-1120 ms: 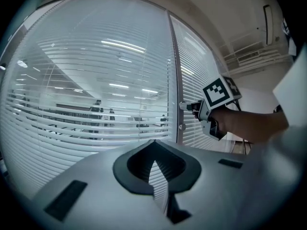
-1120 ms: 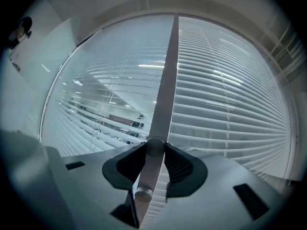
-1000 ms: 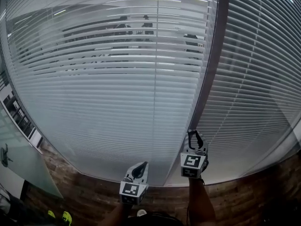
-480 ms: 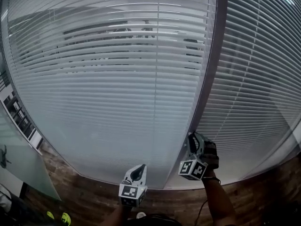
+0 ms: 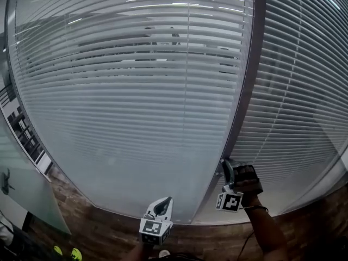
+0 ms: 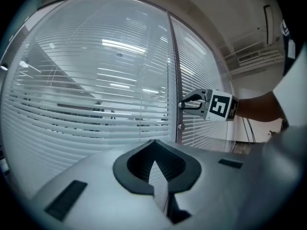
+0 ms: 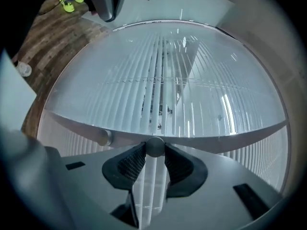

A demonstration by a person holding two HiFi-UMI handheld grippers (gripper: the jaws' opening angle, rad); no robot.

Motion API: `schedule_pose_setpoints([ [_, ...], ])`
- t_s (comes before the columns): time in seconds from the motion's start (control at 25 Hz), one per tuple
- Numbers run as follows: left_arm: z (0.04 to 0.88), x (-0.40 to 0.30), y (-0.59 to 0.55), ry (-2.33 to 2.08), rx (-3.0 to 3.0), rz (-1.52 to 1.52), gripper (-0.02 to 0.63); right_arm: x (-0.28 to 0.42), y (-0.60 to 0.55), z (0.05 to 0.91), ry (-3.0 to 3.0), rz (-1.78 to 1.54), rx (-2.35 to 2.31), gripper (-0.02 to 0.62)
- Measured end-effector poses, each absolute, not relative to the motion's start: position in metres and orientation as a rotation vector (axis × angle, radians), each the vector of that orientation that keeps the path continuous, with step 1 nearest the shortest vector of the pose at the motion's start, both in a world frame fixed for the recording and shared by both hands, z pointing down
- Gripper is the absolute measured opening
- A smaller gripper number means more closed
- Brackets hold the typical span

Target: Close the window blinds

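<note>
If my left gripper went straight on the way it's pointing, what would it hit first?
Most likely the glass pane fronting the white slatted window blinds, just left of the grey vertical frame post. Nothing shows between the left gripper and that pane, though the gap is hard to judge.

Left gripper point(image 5: 163, 202): pale grey shell with a black rim round the jaw opening. The left marker cube point(image 5: 154, 228) is white and printed with black square patterns. Right gripper point(image 5: 224, 162): same build, and the right marker cube point(image 5: 229, 202) carries like print. Pads point(image 7: 128, 163): black, cross-hatched. Dark oblong slots point(image 7: 249, 198) are set into the shell. A black glove point(image 5: 247, 178) sits next to the right marker cube, with a dark wrist band point(image 5: 254, 207) just behind it. Thin dark cables point(image 6: 247, 127) hang below that cube.
</note>
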State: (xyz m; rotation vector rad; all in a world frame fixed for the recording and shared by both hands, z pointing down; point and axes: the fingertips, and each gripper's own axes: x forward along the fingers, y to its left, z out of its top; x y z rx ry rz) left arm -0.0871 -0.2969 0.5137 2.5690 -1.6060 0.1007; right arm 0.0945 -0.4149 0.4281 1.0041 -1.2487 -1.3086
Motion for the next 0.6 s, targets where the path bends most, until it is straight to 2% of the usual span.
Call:
schedule_pose_setpoints([
  [0.2,0.516,-0.09,-0.295,-1.604,2.55,0.105,0.0,0.095,-0.414,0.425,-1.347,-1.266,1.125,0.129],
  [0.4,0.513,-0.099,-0.298,-1.641,2.512,0.077,0.0,0.1,-0.395,0.423,-1.869,-0.79,1.586,0.157],
  [0.6,0.517,-0.103,-0.296,-1.634,2.478,0.078,0.0,0.105,-0.395,0.432,-2.276,-0.305,1.838,0.158],
])
